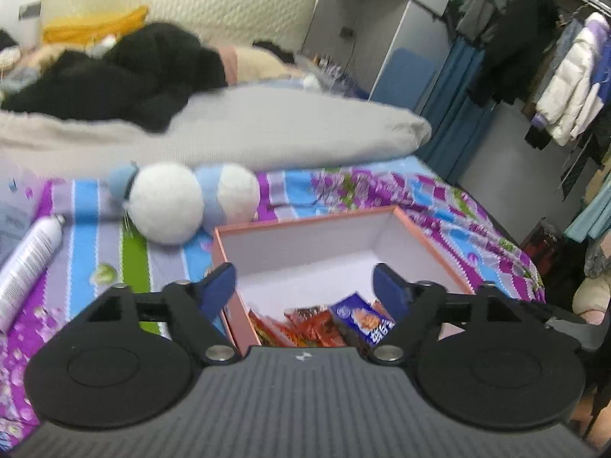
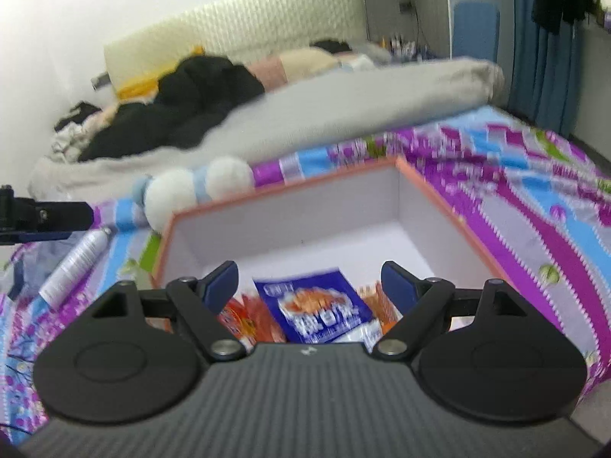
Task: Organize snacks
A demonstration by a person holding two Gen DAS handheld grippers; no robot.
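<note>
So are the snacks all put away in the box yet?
Some are: a blue packet and red-orange packets lie at the near end of the pink-edged box. Nothing is in hand; the left gripper and right gripper are open and empty. No loose snacks show on the bedspread, so little seems left.

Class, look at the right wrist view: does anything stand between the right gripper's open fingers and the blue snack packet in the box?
Nothing visible does. The right gripper is open above the box, and the blue snack packet lies uncovered on top of the orange packets.
</note>
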